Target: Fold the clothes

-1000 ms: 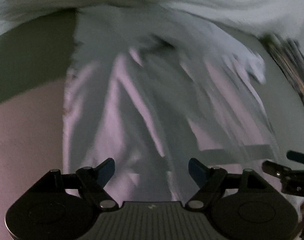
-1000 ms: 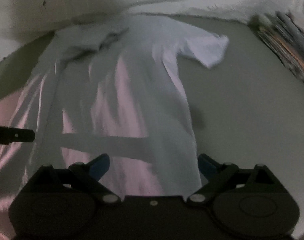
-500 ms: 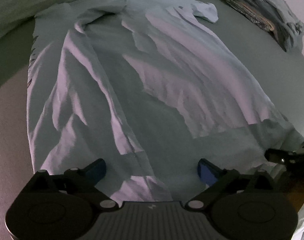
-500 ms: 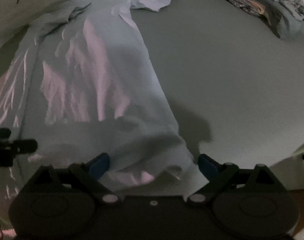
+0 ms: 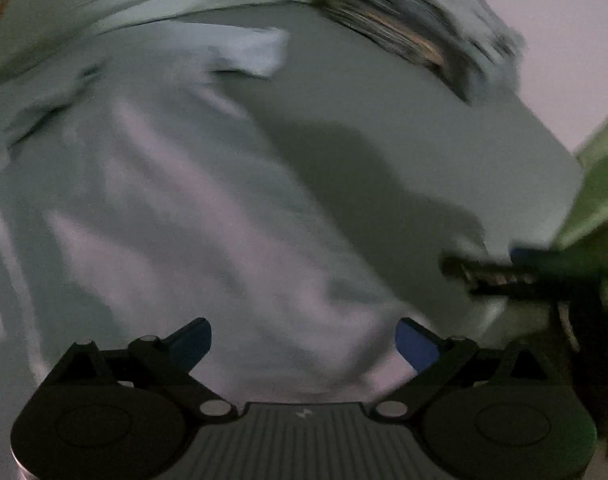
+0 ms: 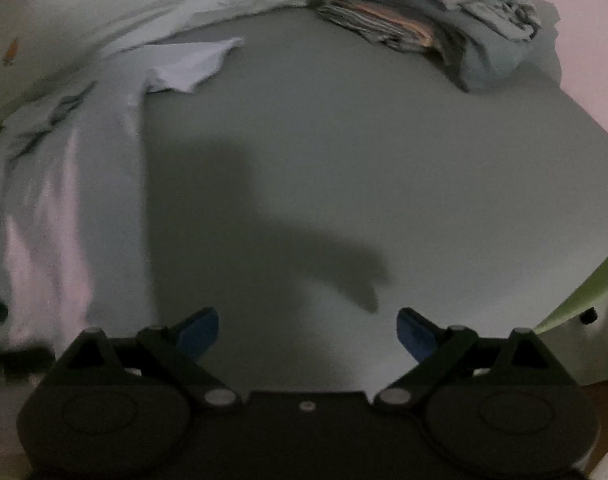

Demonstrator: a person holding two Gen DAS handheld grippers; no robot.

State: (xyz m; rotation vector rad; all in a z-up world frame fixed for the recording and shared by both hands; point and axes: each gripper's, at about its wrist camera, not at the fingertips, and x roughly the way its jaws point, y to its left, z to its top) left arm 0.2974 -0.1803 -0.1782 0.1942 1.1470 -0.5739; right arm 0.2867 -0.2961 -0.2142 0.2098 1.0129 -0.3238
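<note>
A white T-shirt [image 5: 176, 208] lies spread on a grey bed surface, its hem toward me and one sleeve [image 5: 256, 54] pointing right. The left wrist view is motion-blurred. My left gripper [image 5: 303, 340] is open over the shirt's lower right part, nothing between its blue pads. In the right wrist view the shirt [image 6: 72, 200] lies along the left side with its sleeve [image 6: 192, 66] at the top. My right gripper [image 6: 307, 330] is open over bare bed to the right of the shirt. The right gripper [image 5: 503, 276] also shows at the right edge of the left view.
A stack of folded clothes [image 6: 431, 24] sits at the far right corner of the grey bed [image 6: 343, 160]. White bedding [image 6: 124, 4] with a small orange print runs along the far edge. The bed's right edge [image 6: 583, 280] drops off beside a green surface.
Both grippers have swung to the right. The shirt has slid left in both views; the right gripper now looks at bare bed instead of the shirt's hem. Both stay open.
</note>
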